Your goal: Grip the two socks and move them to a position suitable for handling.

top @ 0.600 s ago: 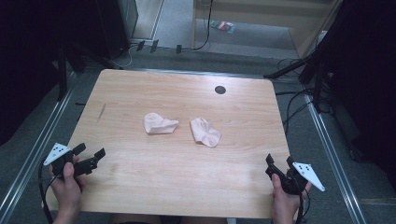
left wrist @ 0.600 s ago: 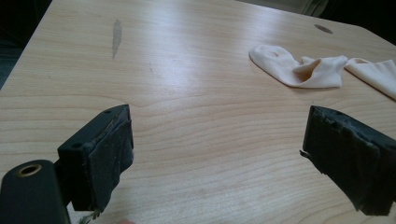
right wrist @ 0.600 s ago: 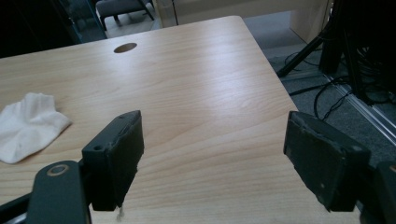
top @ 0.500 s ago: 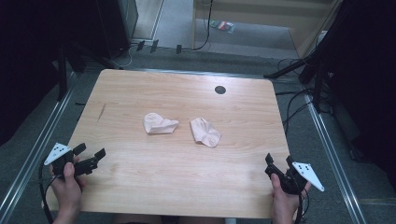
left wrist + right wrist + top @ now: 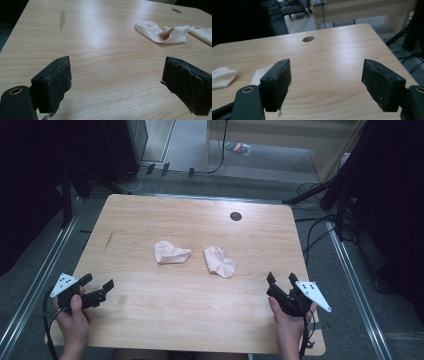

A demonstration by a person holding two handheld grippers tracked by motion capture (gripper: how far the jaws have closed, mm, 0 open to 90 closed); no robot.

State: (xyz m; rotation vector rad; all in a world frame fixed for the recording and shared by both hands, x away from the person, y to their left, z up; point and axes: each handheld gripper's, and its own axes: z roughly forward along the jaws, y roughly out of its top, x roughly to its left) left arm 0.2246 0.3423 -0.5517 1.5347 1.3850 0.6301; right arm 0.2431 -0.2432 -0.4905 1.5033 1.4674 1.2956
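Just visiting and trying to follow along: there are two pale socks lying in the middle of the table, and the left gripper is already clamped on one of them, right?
Not quite. In the high view the left gripper is open near the table's edge, apart from both socks.

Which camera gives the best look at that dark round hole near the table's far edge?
The right gripper view: the hole sits straight ahead, large enough to show its depth. The high view shows the hole as a small dark dot. The left gripper view catches the hole as a thin sliver at the top edge.
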